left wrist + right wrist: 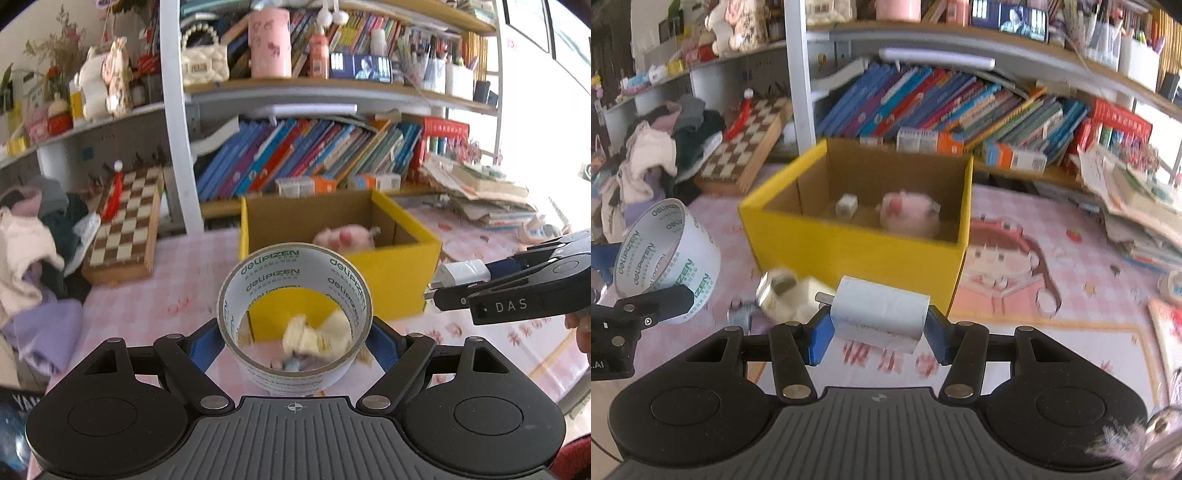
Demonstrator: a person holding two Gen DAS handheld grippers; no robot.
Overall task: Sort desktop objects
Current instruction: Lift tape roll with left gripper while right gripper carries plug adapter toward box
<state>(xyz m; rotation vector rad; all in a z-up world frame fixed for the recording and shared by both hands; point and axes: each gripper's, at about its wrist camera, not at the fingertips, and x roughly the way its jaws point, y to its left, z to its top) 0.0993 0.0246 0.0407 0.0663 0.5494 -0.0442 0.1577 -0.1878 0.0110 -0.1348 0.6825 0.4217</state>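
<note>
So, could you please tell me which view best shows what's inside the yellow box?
The right wrist view: it looks down into the yellow box, showing a pink plush toy and small white cube. The left wrist view shows only the toy's top.

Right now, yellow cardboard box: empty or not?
Not empty. The open-topped yellow cardboard box holds a pink plush toy and a small white cube.
</note>
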